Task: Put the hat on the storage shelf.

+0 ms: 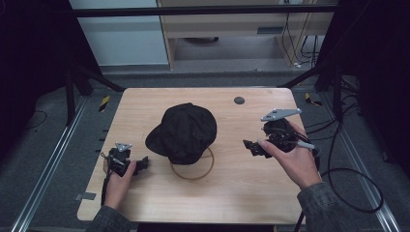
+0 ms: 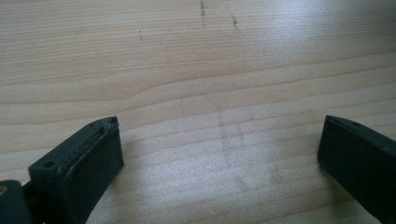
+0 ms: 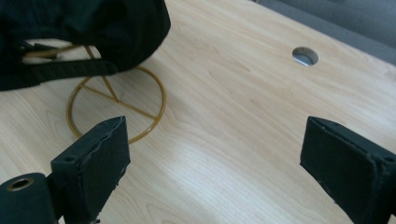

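Black fabric cap (image 1: 183,131) sits on its thin gold wire stand (image 1: 193,169), right between my two tongs. My right gripper (image 1: 251,146) hangs released off to the cap's side, jaws spread wide with nothing between them, the stand's round base ring (image 3: 116,109) just ahead. My left gripper (image 1: 141,165) is released too, hovering over bare pale wooden table (image 2: 201,70).

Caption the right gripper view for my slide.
Open right gripper over the wooden table, beside a black cap on a gold wire stand.
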{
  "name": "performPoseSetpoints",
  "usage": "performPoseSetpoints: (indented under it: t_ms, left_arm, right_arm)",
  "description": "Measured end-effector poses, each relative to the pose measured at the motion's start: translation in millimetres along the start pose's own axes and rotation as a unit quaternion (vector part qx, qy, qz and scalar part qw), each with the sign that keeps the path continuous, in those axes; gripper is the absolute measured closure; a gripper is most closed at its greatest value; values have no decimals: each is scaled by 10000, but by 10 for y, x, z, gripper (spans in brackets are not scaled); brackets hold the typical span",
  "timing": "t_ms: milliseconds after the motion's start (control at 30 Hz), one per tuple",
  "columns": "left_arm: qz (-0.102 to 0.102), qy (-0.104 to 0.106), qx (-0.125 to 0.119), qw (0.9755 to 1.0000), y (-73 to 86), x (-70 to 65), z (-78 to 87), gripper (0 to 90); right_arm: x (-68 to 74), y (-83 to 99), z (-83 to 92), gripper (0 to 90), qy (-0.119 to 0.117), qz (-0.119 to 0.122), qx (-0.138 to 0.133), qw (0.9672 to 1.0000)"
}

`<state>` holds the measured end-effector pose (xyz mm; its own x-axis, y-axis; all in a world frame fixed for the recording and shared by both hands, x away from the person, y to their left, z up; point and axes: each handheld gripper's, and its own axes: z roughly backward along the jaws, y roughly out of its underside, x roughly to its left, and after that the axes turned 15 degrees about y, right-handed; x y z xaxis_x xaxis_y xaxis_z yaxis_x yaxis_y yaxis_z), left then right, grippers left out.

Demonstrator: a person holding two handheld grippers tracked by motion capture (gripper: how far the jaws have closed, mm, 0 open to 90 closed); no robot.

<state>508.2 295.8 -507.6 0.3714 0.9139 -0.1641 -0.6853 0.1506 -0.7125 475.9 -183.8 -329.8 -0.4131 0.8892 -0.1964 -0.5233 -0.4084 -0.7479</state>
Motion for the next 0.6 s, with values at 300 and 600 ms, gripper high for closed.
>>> performPoseSetpoints:
  t_ms: [300,600]
  left_arm:
    - [1,0,-1,10000,0,0,0,0]
    - [3,0,-2,10000,0,0,0,0]
  right_arm:
    - [32,284,-188,97,41,-116,211,9997]
    - [150,821,-703,129,243,-478,525,9972]
